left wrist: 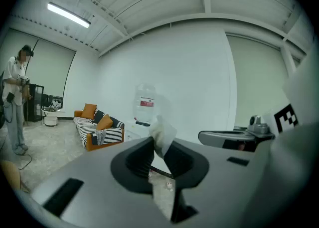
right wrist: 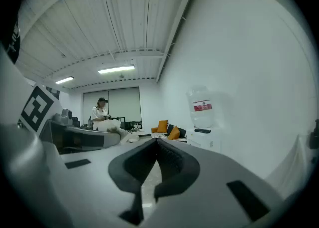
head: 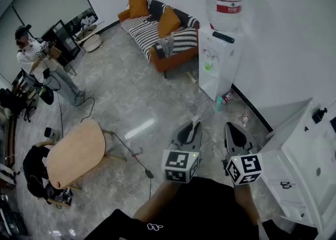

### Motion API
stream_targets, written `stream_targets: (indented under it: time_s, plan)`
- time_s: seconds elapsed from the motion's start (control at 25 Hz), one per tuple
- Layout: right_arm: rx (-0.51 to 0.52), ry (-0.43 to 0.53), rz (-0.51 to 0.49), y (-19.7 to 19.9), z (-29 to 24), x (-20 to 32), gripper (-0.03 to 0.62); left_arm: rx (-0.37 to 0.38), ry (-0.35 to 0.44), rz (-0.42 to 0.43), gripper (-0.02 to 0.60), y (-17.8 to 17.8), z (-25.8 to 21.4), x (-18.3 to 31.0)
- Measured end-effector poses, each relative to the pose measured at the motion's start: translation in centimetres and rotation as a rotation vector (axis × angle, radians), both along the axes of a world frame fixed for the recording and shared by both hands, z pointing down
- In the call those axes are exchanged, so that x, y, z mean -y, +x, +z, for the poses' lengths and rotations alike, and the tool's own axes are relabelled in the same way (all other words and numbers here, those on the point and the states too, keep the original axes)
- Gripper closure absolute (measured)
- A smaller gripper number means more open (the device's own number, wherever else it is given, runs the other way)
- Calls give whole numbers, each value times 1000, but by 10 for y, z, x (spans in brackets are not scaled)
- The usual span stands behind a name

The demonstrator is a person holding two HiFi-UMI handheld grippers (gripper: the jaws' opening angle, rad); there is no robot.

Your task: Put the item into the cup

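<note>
A small white crumpled item (left wrist: 161, 132) sticks up from between the jaws of my left gripper (left wrist: 158, 144), which is shut on it. In the head view the item (head: 196, 121) shows at the tip of the left gripper (head: 192, 126), held over the grey floor. My right gripper (head: 229, 127) hangs just to the right of it, its jaws closed with nothing between them (right wrist: 157, 143). From the right gripper view the left gripper (right wrist: 82, 137) and its white item (right wrist: 112, 124) appear at the left. I cannot make out a cup for certain.
A white water dispenser (head: 218, 60) with a bottle on top stands ahead by the wall, something small and green (head: 208, 66) in its niche. A white cabinet (head: 299, 165) is at the right, a striped sofa (head: 157, 31) beyond, a wooden table (head: 76, 152) and a person (head: 39, 60) at the left.
</note>
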State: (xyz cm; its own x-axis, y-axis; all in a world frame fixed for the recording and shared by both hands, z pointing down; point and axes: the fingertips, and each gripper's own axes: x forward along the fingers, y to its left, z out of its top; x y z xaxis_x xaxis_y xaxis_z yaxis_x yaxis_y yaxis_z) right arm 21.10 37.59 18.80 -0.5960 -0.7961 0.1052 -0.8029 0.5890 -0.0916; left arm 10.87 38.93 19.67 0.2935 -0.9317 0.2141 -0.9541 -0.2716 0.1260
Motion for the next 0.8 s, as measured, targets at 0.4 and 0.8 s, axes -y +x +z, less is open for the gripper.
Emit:
stream_targets:
  time_s: [0.4, 0.8]
  plan:
    - [-3, -32, -13, -3, 12, 1, 585, 1, -27, 7, 525, 2, 10, 1]
    - [31, -59, -1, 3, 17, -1, 585, 7, -37, 13, 525, 7, 11, -4]
